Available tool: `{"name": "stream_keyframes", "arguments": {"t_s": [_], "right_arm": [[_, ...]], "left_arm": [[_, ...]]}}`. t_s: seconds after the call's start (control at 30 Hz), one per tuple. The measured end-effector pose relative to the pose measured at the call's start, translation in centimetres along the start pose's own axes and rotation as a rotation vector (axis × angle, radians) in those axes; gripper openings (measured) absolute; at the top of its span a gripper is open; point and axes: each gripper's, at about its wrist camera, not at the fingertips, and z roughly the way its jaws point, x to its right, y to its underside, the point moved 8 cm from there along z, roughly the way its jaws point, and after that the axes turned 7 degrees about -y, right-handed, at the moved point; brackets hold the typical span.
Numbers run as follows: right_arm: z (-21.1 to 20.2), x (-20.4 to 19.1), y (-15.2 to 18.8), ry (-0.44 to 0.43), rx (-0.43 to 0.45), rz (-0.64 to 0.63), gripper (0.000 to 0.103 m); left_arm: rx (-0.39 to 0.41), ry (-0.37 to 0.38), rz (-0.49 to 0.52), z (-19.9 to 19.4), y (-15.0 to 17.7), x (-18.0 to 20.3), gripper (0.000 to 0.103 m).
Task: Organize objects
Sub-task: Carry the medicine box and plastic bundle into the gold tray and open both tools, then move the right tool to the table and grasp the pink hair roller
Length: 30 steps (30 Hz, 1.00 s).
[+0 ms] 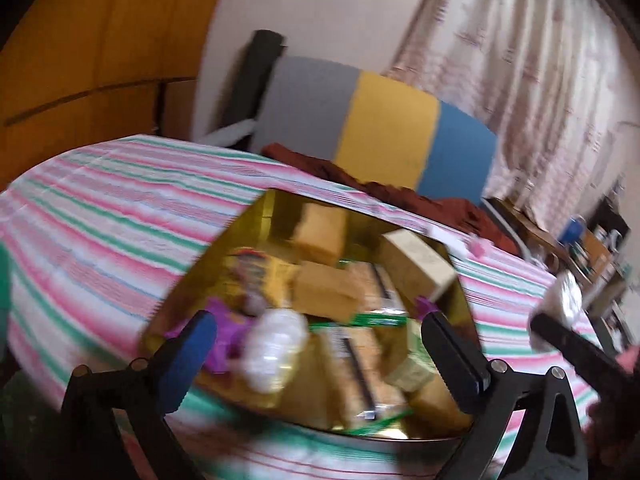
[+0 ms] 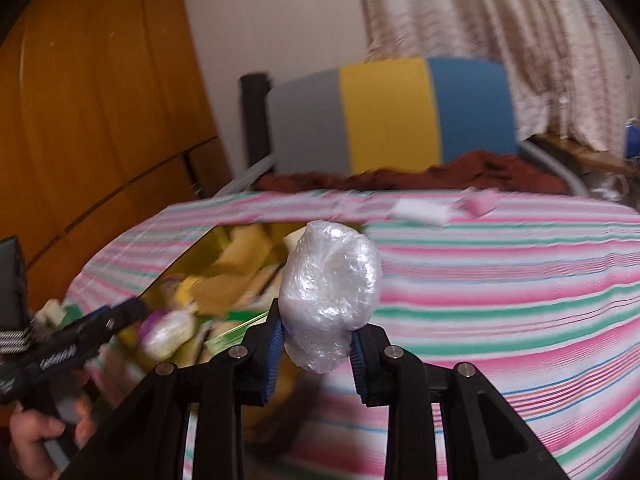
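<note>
Both wrist views angled down, sharing gold tray (image 1: 256,220)

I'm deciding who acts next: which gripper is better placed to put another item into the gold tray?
Right. The right gripper already clamps a clear plastic-wrapped white bundle beside the gold tray; the left gripper is open and empty.

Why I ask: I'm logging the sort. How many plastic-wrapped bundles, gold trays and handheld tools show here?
Clear-plastic-wrapped white bundles: 2, the held bundle clamped in the right tool and the tray bundle lying inside the tray
Shiny gold tray: 1
Black two-finger tools: 2, the right tool and the open left tool
Total: 5
</note>
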Motion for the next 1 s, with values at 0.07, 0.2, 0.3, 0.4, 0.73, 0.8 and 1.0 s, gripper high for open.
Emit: {"name": "stream_keyframes", "arguments": {"t_s": [0.07, 0.2, 0.3, 0.4, 0.73, 0.8, 1.0], "right_arm": [[1.1, -1.7, 0.7, -0.044, -0.050, -0.004, 0.029], [3.3, -5.1, 1.6, -0.128, -0.152, -0.019, 0.029], [5.0, -7.7, 2.0, -0.188, -0.208, -0.048, 0.030], [7.0, -10.0, 2.9, -0.198, -0.275, -0.086, 0.031], [8.6, -12.3, 2.9, -0.226, -0.322, -0.071, 0.049], [8.1, -11.9, 2.4, -0.234, -0.305, -0.052, 0.049], [5.9, -9.4, 0.6, -0.204, -0.223, 0.003, 0.050]], "left_arm": [[-0.008, -0.033, -0.020, 0.2, -0.1, -1.6, 0.103], [-0.004, -0.083, -0.070, 0.0, -0.4, -4.3, 0.103], [0.006, -0.112, -0.099, -0.2, -0.4, -5.8, 0.103], [0.013, -0.134, -0.138, -0.5, -0.5, -7.4, 0.103], [0.019, -0.161, -0.226, -1.0, -0.9, -10.7, 0.103], [0.019, -0.158, -0.238, -1.0, -0.9, -10.8, 0.103], [0.005, -0.128, -0.222, -0.8, -0.7, -9.2, 0.103]]}}
